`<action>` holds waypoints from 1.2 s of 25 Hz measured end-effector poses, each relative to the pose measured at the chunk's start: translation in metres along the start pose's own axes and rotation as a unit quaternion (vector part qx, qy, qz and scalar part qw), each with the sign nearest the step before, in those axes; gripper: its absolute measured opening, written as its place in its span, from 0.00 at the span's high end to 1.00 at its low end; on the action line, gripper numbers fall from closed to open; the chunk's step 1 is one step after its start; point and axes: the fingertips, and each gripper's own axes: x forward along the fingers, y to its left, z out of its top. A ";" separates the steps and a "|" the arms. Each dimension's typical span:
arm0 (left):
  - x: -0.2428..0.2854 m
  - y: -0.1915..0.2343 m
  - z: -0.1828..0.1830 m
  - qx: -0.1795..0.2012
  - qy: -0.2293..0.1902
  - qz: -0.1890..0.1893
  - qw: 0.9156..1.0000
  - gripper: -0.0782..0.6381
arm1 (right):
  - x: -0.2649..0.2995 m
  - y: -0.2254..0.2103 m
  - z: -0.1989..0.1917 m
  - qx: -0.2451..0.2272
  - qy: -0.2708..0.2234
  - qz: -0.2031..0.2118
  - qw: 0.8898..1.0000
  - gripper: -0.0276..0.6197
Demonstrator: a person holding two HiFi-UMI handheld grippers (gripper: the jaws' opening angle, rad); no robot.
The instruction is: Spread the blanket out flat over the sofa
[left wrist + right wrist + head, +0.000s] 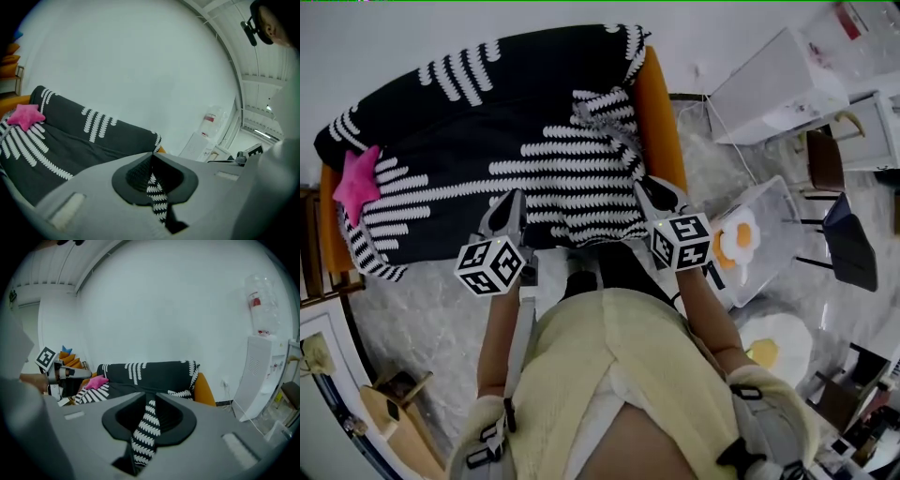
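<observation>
Two grippers hold the near edge of the blanket, a black cloth with white stripes. The left gripper and the right gripper each have their jaws clenched on a fold of it. The head view shows only the jaws meeting the cloth's front edge. Each gripper view shows a striped strip pinched between the jaws and hanging toward the camera.

The person's pale yellow top fills the bottom of the head view and hides the floor just before the sofa. Beyond the jaws the blanket covers the orange sofa's seat and back. It is rumpled toward the picture's right, and the sofa arm there is bare. A pink star cushion lies on the blanket at the other end.

Only the right gripper view shows the left gripper from the side, its marker cube raised beside the cushion end. A white water dispenser stands against the wall past the bare arm. Only the head view shows a fried-egg-shaped piece and a dark chair on that side.
</observation>
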 end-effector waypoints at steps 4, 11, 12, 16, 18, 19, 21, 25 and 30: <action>-0.004 -0.004 0.008 0.018 -0.005 0.000 1.000 0.89 | -0.004 0.007 0.011 -0.014 -0.015 0.000 1.000 0.95; -0.011 -0.002 0.012 0.017 -0.010 0.003 1.000 0.89 | -0.008 0.011 0.016 -0.016 -0.001 -0.016 1.000 0.95; -0.011 -0.002 0.013 0.017 -0.011 0.003 1.000 0.89 | -0.009 0.011 0.019 -0.016 -0.003 -0.017 1.000 0.95; -0.009 -0.006 0.019 0.019 -0.013 -0.002 1.000 0.89 | -0.011 0.010 0.029 -0.007 -0.012 -0.020 1.000 0.95; -0.008 -0.008 0.022 0.020 -0.015 -0.006 1.000 0.89 | -0.011 0.012 0.033 -0.010 -0.016 -0.020 1.000 0.95; -0.008 -0.009 0.024 0.022 -0.016 -0.008 1.000 0.89 | -0.011 0.014 0.035 -0.010 -0.018 -0.020 1.000 0.95; -0.008 -0.011 0.027 0.024 -0.017 -0.011 0.999 0.89 | -0.011 0.016 0.038 -0.010 -0.022 -0.018 1.000 0.95; -0.008 -0.016 0.028 0.031 -0.018 -0.015 0.999 0.89 | -0.011 0.017 0.040 -0.009 -0.024 -0.019 0.999 0.95; -0.010 -0.015 0.028 0.030 -0.018 -0.013 0.999 0.89 | -0.011 0.018 0.040 -0.011 -0.026 -0.019 0.999 0.95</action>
